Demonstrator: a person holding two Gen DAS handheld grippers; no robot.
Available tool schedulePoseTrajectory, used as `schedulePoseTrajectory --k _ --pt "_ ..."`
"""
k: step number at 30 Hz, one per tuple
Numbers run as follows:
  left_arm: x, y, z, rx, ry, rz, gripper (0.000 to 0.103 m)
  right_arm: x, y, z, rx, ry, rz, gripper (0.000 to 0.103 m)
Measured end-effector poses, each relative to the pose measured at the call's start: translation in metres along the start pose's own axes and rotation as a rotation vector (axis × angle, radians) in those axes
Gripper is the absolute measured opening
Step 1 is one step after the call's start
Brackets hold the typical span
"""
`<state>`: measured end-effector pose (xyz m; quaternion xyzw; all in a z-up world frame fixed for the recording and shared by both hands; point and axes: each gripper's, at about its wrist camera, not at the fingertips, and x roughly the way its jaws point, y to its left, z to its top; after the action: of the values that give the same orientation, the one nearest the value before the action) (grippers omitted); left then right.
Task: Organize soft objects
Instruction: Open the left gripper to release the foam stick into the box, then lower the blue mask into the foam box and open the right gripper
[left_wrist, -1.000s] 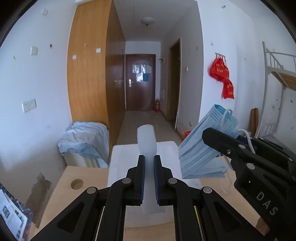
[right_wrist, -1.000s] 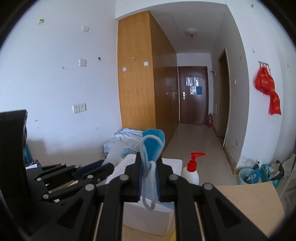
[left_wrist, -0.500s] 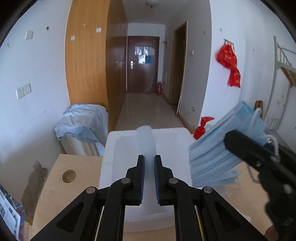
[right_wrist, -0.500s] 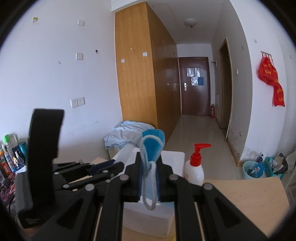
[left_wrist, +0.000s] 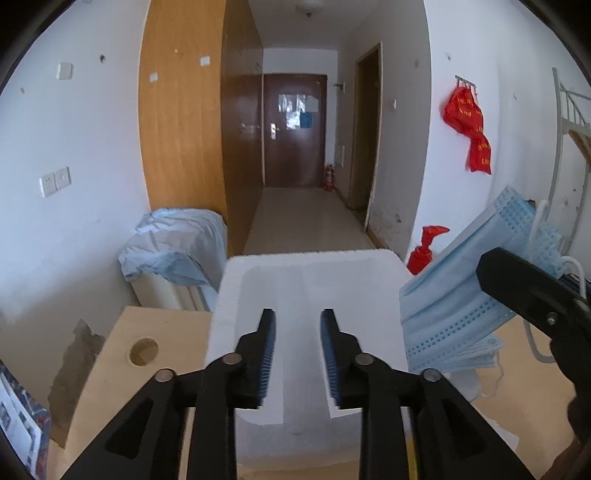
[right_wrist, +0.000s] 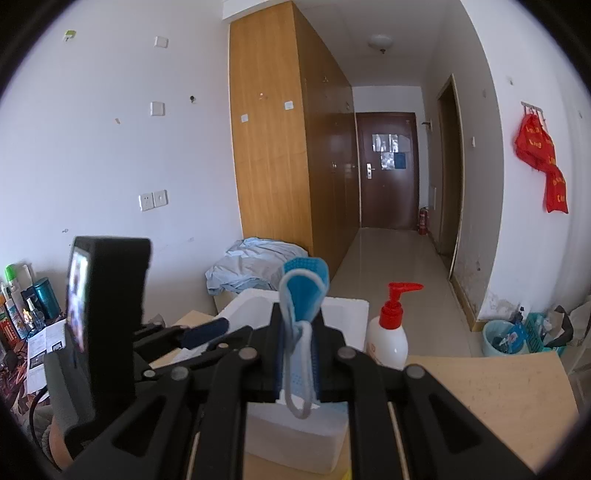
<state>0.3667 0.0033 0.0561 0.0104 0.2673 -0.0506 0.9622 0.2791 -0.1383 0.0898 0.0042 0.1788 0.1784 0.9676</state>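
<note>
The blue face masks (right_wrist: 301, 332) sit pinched in my right tongs (right_wrist: 299, 354) — a folded bunch, ear loops dangling, held up beside the white foam box (left_wrist: 236, 295) on the tabletop (left_wrist: 110, 373). My left tongs (left_wrist: 297, 354) hang wide apart over the box's hollow, gripping nothing. A red-pump lotion bottle (right_wrist: 388, 336) stands just beside the box — touching or not, I cannot tell.
</note>
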Motion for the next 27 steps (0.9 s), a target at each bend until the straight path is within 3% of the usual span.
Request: schedulePoseTrajectory --k 2,3,6,21,27 --pt "-0.005 0.002 0.001 -0.008 -0.025 0.023 0.079 0.001 0.000 0.000 0.001 0.005 0.001 0.015" --pt "-0.008 0.003 0.000 -0.012 -0.045 0.030 0.085 0.001 0.000 0.000 0.001 0.005 0.000 0.015" --pt "-0.018 0.007 0.000 -0.017 -0.097 0.049 0.087 0.002 0.002 0.001 -0.002 0.002 -0.001 0.015" --pt "-0.039 0.024 -0.018 -0.039 -0.083 0.085 0.087 0.015 0.006 -0.002 -0.018 0.008 0.024 0.015" --pt "-0.039 0.027 -0.025 -0.039 -0.079 0.098 0.088 0.039 0.005 -0.001 -0.011 0.035 0.051 0.015"
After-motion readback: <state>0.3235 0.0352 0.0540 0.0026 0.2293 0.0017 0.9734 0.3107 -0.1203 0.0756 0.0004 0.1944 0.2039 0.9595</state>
